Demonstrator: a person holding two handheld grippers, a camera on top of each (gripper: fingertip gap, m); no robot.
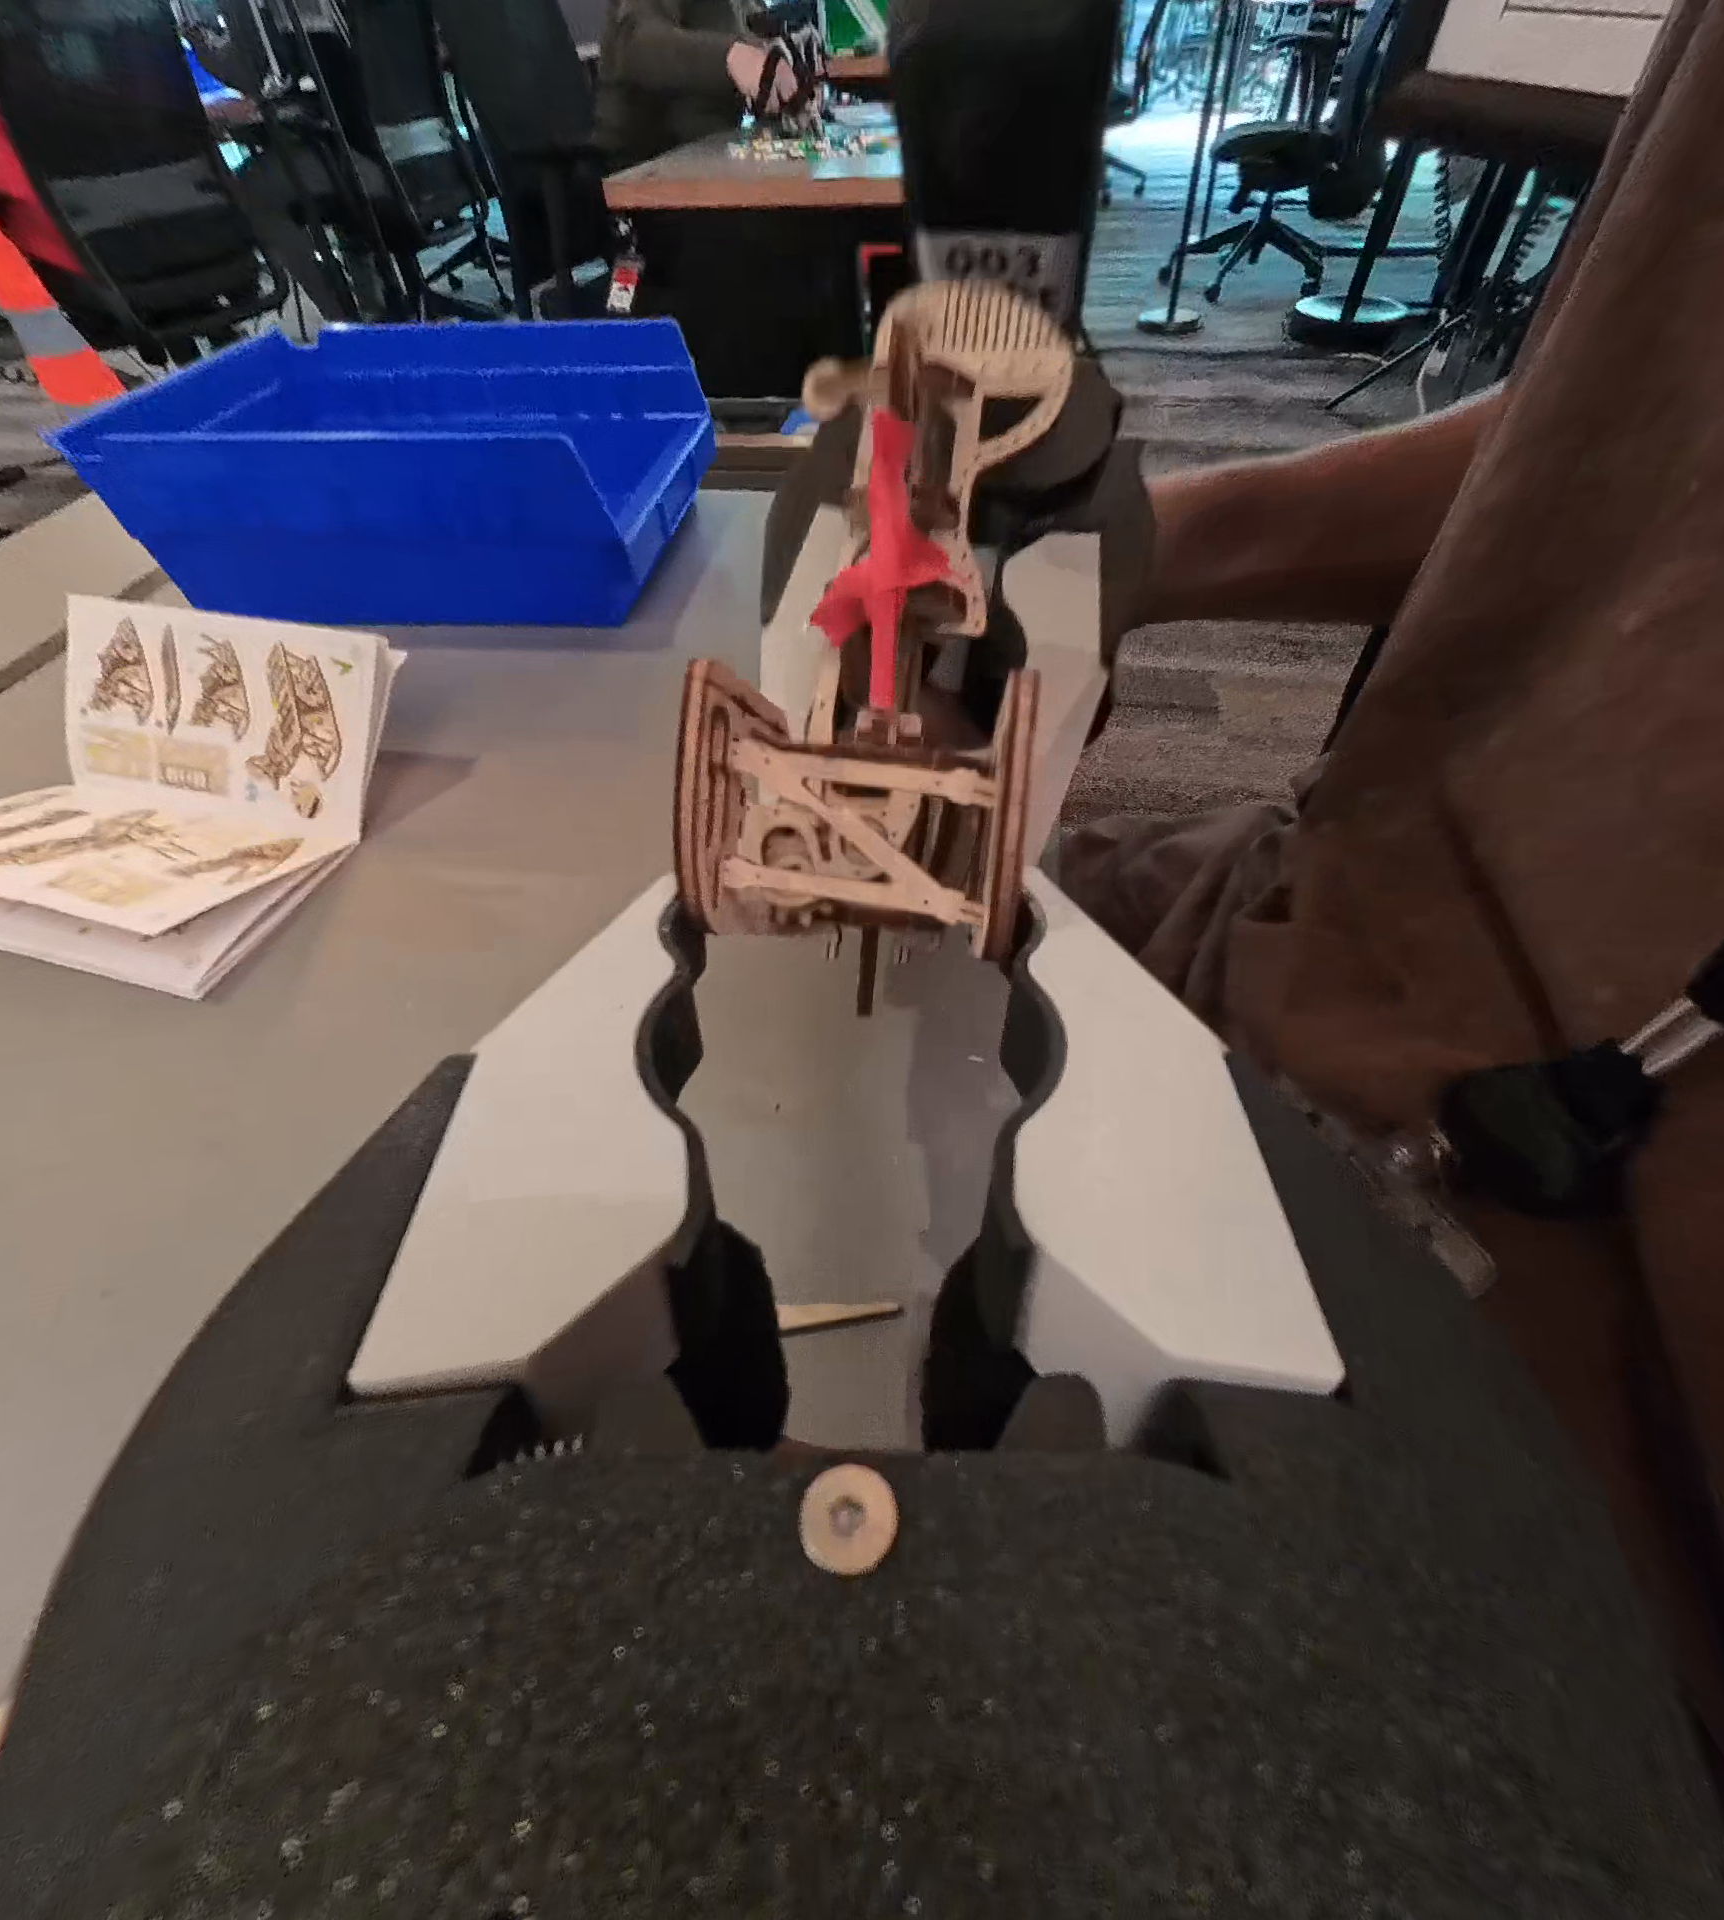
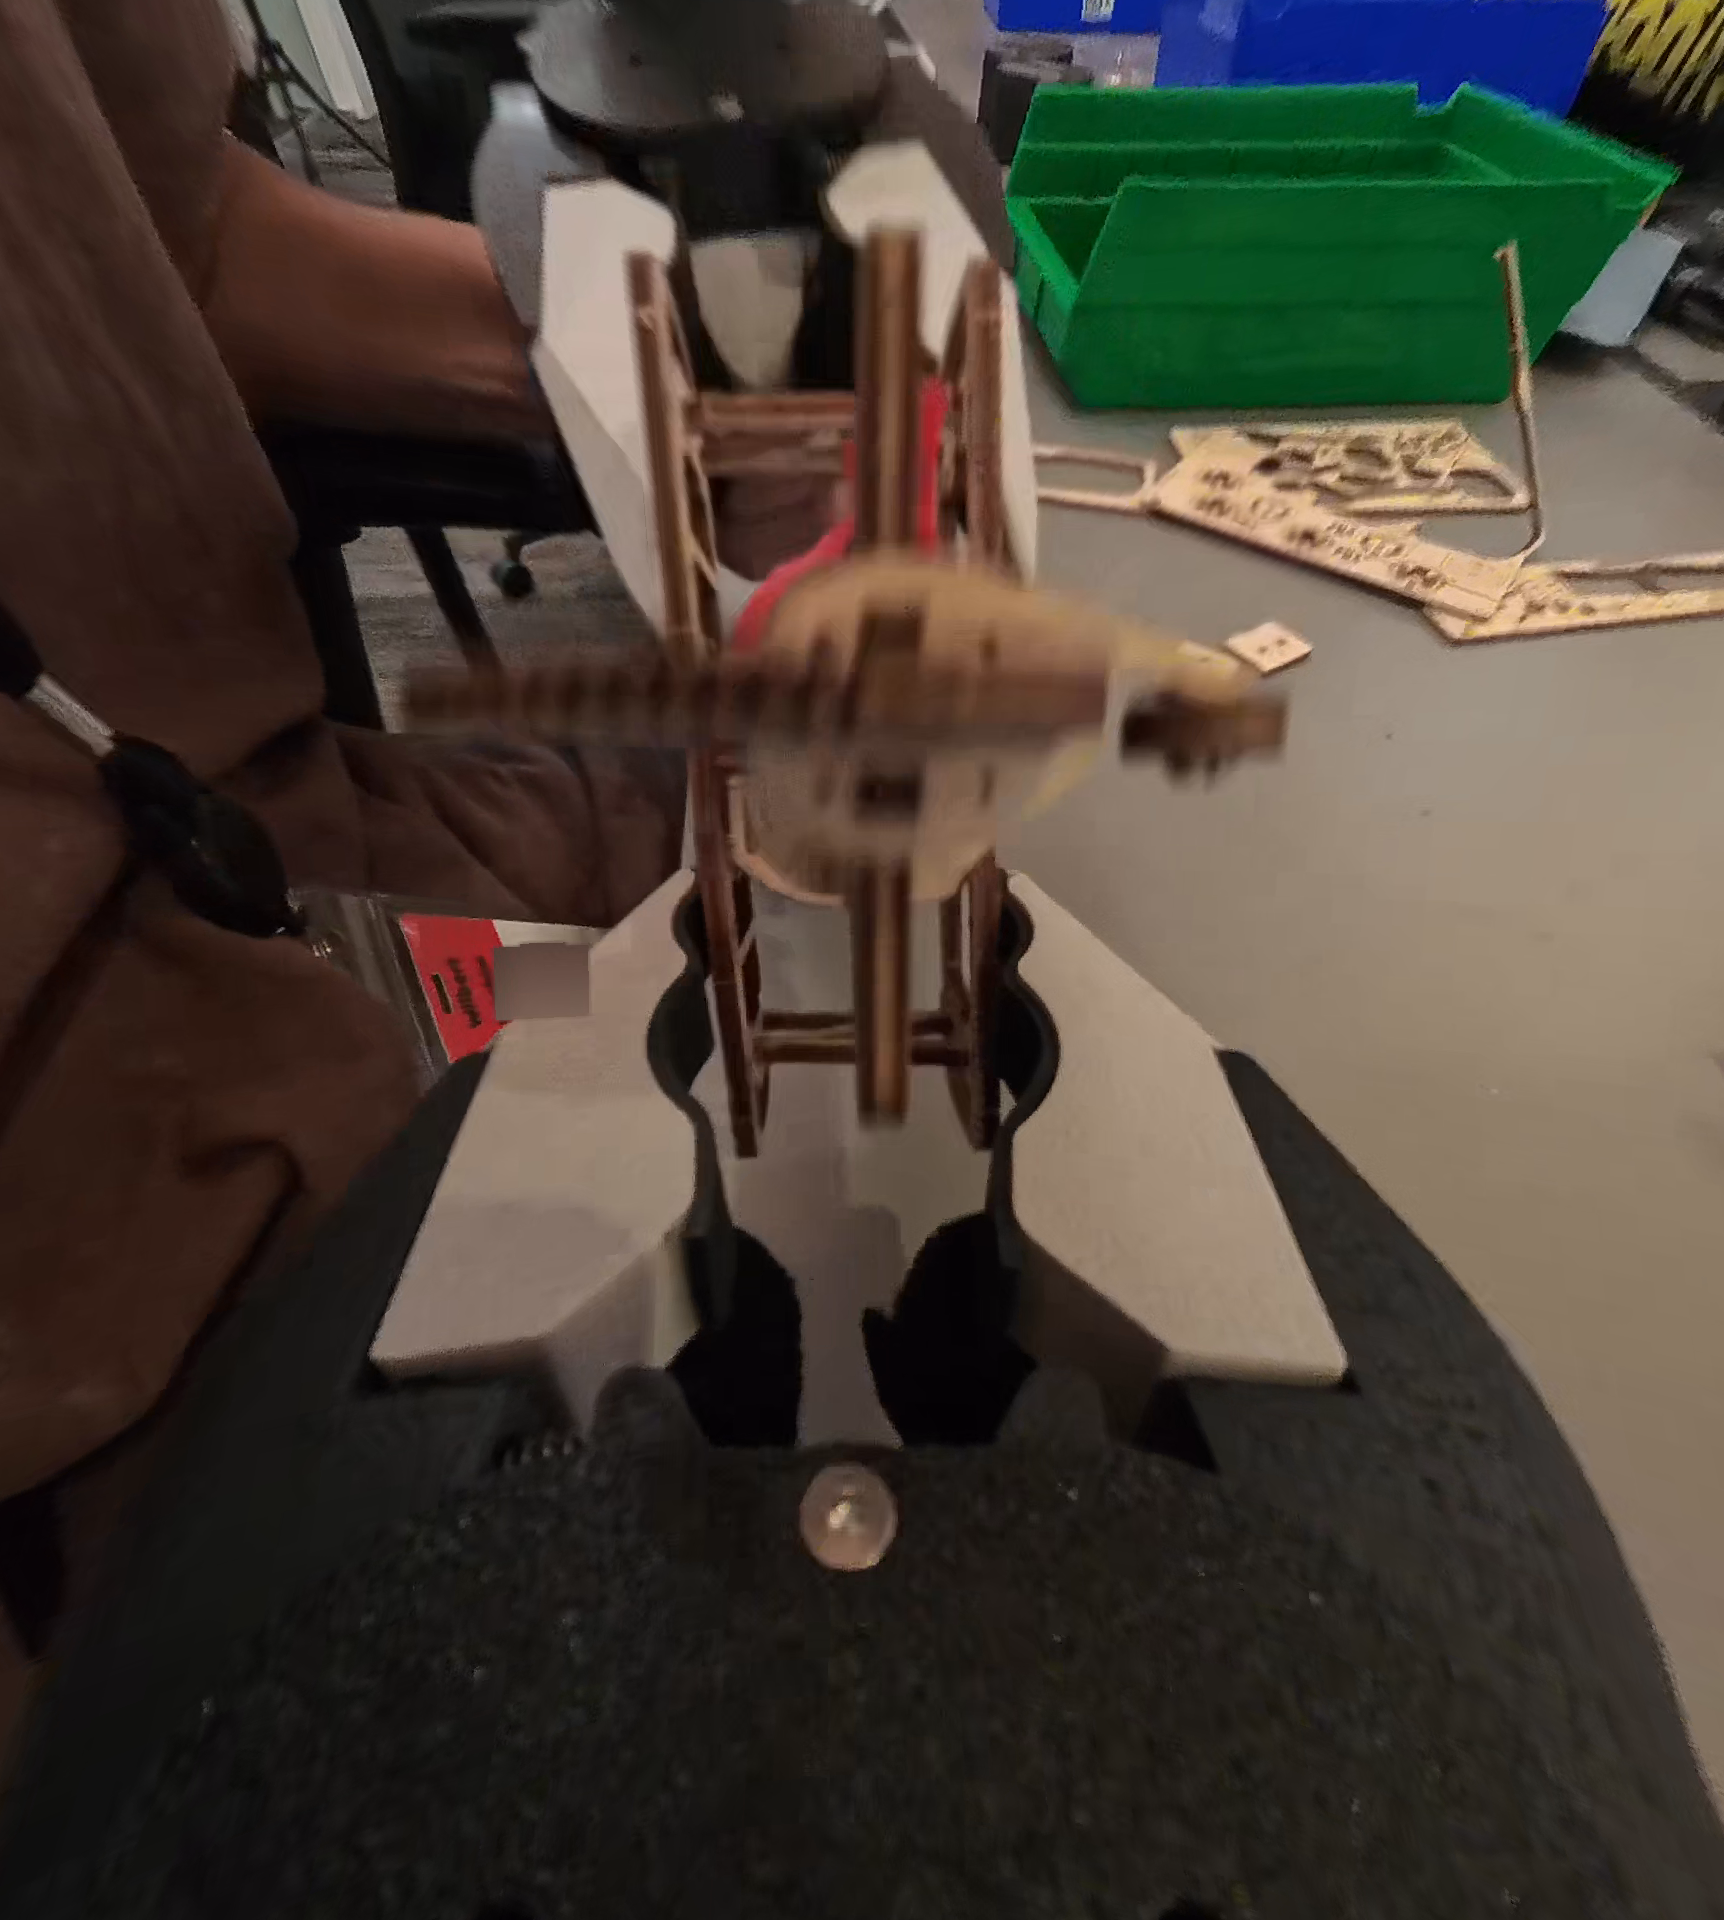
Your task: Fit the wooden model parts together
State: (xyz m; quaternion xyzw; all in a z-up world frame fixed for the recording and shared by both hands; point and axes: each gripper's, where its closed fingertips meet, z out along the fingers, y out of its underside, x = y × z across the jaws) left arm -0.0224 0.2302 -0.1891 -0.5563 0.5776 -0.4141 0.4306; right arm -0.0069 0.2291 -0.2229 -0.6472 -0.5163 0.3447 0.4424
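Both grippers are clamping the same half-built laser-cut wooden model (image 1: 842, 821), holding it up over the grey table (image 1: 214, 1091). The left gripper (image 1: 850, 925) is pinching its boxy truss frame at the fingertips, and the right gripper (image 2: 853, 997) is gripping the far end. A red strip (image 1: 884, 551) is hanging off the mast. Farther back, an open instruction booklet (image 1: 162, 790) and a blue plastic bin (image 1: 401, 468) are sitting on the table; from the right, cut-out wooden part sheets (image 2: 1409, 520) and a green bin (image 2: 1305, 249).

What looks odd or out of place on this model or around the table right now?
A crumpled red strip is tangled in the wooden model, which both grippers hold off the table. A thin wooden stick lies loose on the table beneath. Nothing looks broken.
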